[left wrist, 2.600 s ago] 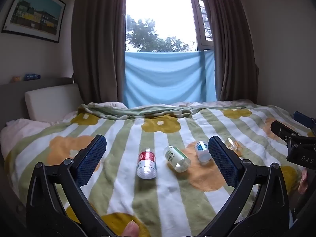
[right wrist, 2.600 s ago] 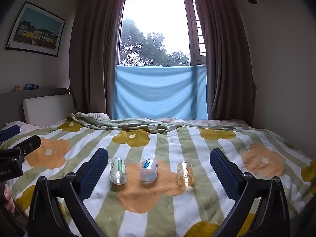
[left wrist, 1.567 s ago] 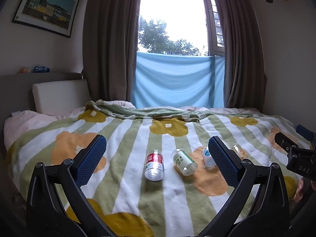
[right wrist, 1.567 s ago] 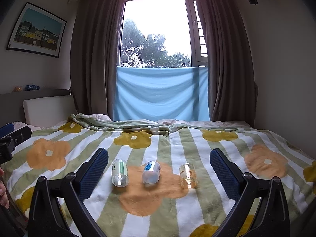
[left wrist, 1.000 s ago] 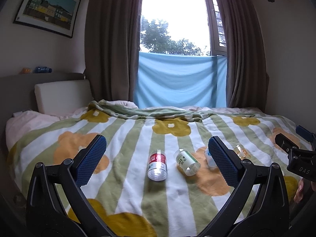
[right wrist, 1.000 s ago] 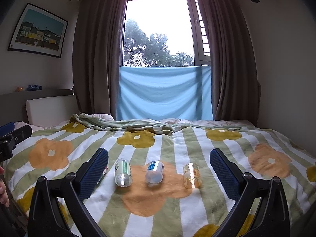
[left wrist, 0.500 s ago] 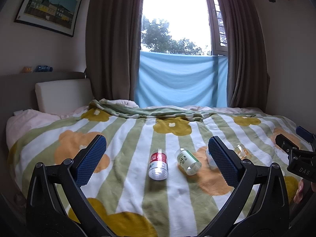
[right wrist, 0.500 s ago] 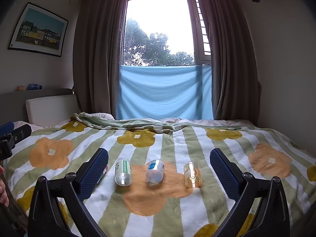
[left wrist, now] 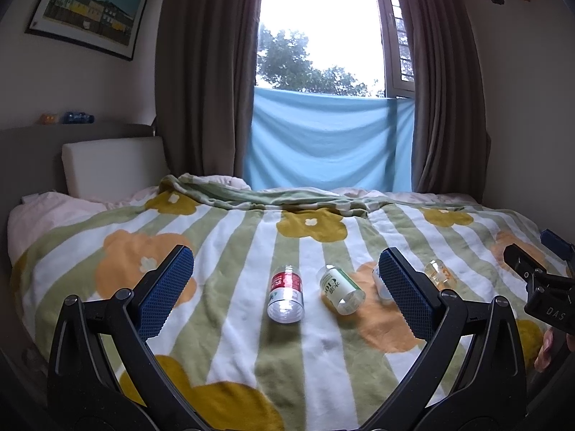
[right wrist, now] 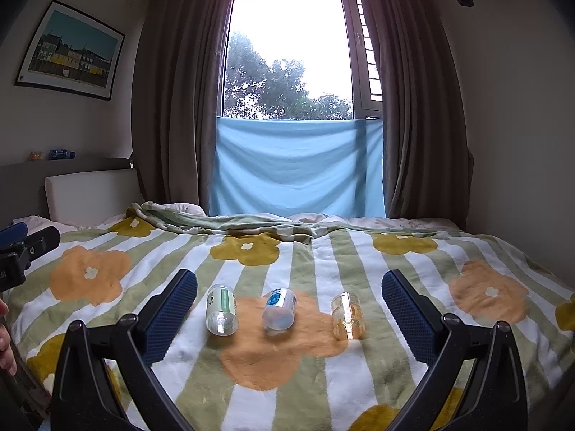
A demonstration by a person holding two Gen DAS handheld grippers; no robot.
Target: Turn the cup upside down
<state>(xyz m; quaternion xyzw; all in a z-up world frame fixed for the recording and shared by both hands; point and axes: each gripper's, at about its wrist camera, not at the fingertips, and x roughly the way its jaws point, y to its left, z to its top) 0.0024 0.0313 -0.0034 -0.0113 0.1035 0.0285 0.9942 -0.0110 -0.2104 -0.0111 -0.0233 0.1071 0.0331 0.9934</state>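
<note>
Several clear plastic cups lie on their sides in a row on the flowered blanket point(left wrist: 230, 323). In the left wrist view they are a red-labelled cup point(left wrist: 286, 299), a green-labelled cup point(left wrist: 340, 289), a blue-labelled cup point(left wrist: 380, 284) partly behind my right finger, and an amber cup point(left wrist: 440, 274). The right wrist view shows the green-labelled cup point(right wrist: 221, 309), the blue-labelled cup point(right wrist: 279, 309) and the amber cup point(right wrist: 347, 316). My left gripper point(left wrist: 286, 294) is open and empty, short of the cups. My right gripper point(right wrist: 289, 318) is open and empty, also short of them.
The bed fills the view, with a crumpled blanket fold point(left wrist: 273, 199) at the far side, a white headboard cushion point(left wrist: 111, 165) at the left, and curtains with a blue cloth point(right wrist: 298, 168) over the window behind. The other gripper point(left wrist: 539, 287) shows at the right edge.
Both grippers drifted slightly; the cups sit a little further right in both views than 2.6 s ago. The jaws have stayed open. The cups have not moved on the blanket.
</note>
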